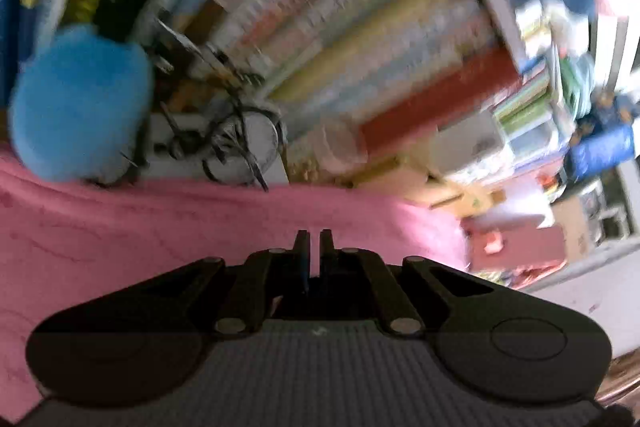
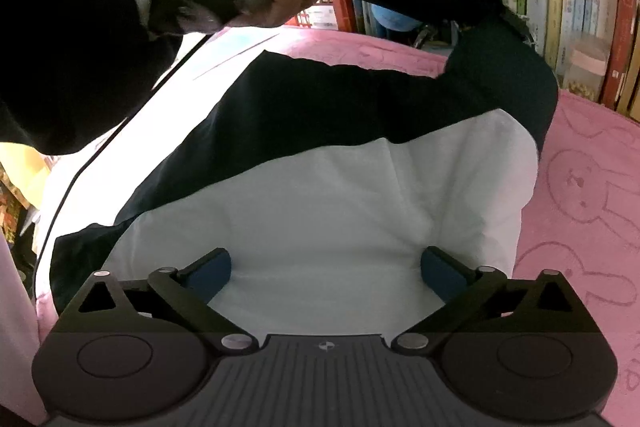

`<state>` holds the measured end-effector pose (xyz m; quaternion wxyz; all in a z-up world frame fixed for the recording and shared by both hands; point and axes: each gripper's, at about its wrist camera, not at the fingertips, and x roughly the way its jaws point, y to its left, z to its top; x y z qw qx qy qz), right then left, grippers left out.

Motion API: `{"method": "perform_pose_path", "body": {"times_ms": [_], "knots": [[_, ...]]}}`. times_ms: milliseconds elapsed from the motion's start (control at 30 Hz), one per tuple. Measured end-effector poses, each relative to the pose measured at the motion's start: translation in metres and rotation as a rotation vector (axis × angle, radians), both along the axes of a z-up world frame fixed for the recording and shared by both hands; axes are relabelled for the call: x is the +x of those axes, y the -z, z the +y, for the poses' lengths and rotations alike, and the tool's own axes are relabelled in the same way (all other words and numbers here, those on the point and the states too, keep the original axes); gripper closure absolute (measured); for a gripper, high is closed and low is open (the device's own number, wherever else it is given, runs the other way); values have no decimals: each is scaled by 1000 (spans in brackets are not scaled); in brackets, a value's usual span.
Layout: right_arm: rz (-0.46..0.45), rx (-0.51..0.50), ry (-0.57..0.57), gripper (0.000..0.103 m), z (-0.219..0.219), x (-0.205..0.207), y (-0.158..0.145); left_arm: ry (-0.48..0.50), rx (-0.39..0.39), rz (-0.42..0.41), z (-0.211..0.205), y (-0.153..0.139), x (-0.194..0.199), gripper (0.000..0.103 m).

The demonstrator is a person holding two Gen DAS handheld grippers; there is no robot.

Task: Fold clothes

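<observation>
Garment (image 2: 320,195), navy and white, lies on the pink blanket (image 2: 580,187) with the right hand-held gripper (image 2: 326,273) spread wide over it, the left hand-held gripper (image 1: 314,247) nearly closed on nothing visible, so I'd pinch a clean edge.

Soft matt cloth garment (image 2: 320,211), white and dark navy, lies on a fuzzy pink blanket (image 2: 580,195); the right gripper (image 2: 326,271) is matt black plastic with blue rubbery fingers (image 2: 210,271)
</observation>
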<state>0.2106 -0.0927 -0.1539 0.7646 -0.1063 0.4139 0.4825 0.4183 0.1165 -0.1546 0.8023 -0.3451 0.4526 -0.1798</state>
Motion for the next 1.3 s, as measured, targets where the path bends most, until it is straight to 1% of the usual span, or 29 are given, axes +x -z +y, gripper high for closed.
{"method": "perform_pose_path", "body": {"times_ms": [67, 133, 200, 233, 267, 300, 367, 400, 433, 467, 500, 533, 567, 600, 633, 667, 767, 800, 867, 933, 967, 1067, 1100, 1133, 1167, 1200, 1233, 1267, 1300], "knots": [[2, 8, -1, 0, -1, 2, 1, 47, 66, -15, -1, -6, -4, 96], [3, 15, -3, 0, -2, 5, 5, 153, 162, -14, -12, -7, -9, 96], [1, 17, -3, 0, -2, 3, 5, 278, 301, -2, -32, 1, -15, 94], [1, 18, -3, 0, -1, 3, 6, 346, 371, 0, -43, 7, -20, 89], [1, 18, -4, 0, 0, 4, 6, 396, 409, -6, -52, 13, -23, 82], [1, 18, -4, 0, 0, 4, 7, 444, 445, -14, -61, 18, -26, 79], [0, 18, -5, 0, -1, 4, 6, 474, 442, -52, -72, 24, -26, 62], [0, 18, -6, 0, -2, 3, 6, 458, 432, -73, -73, 26, -26, 57], [0, 18, -6, 0, -3, 3, 6, 443, 417, -89, -74, 28, -22, 42], [0, 17, -7, 0, -2, 4, 6, 434, 440, -101, -77, 33, -19, 36], [0, 16, -7, 0, -1, 4, 6, 426, 464, -113, -80, 37, -16, 38], [0, 16, -6, 0, 0, 5, 7, 426, 528, -133, -85, 36, -16, 53], [1, 16, -6, 0, 0, 5, 7, 425, 590, -152, -91, 35, -16, 62], [2, 16, -7, 0, 0, 5, 6, 426, 609, -154, -93, 31, -15, 70], [1, 15, -9, 0, -1, 5, 6, 426, 598, -141, -93, 29, -14, 82], [0, 15, -10, 0, 0, 6, 6, 412, 601, -141, -91, 28, -14, 85], [-4, 15, -13, 0, 0, 6, 6, 344, 614, -145, -85, 27, -15, 86], [-5, 15, -13, 0, 0, 6, 6, 317, 583, -135, -82, 29, -10, 87], [-7, 16, -14, 0, 0, 6, 6, 220, 608, -145, -73, 23, -5, 99], [-9, 17, -12, 0, 0, 6, 6, 165, 577, -146, -56, 12, -3, 98], [-9, 18, -12, 0, -1, 5, 6, 160, 518, -145, -46, 6, -3, 98], [-11, 20, -12, 0, -8, 2, 5, 240, 365, -155, -32, -12, -13, 94], [-11, 20, -11, 0, -9, 1, 5, 291, 304, -144, -31, -15, -20, 92], [-12, 21, -11, 0, -9, 1, 5, 335, 240, -131, -34, -16, -26, 81], [-12, 22, -12, 0, -10, 1, 5, 378, 178, -117, -37, -16, -32, 68], [-13, 23, -12, 0, -10, 0, 6, 398, 151, -91, -45, -14, -36, 57], [-13, 23, -12, 0, -10, 0, 6, 386, 168, -72, -49, -9, -37, 31], [-13, 23, -12, 0, -10, -1, 6, 373, 185, -53, -54, -3, -38, 18], [-14, 23, -12, 0, -10, -1, 7, 361, 202, -33, -58, 2, -38, 18]]}}
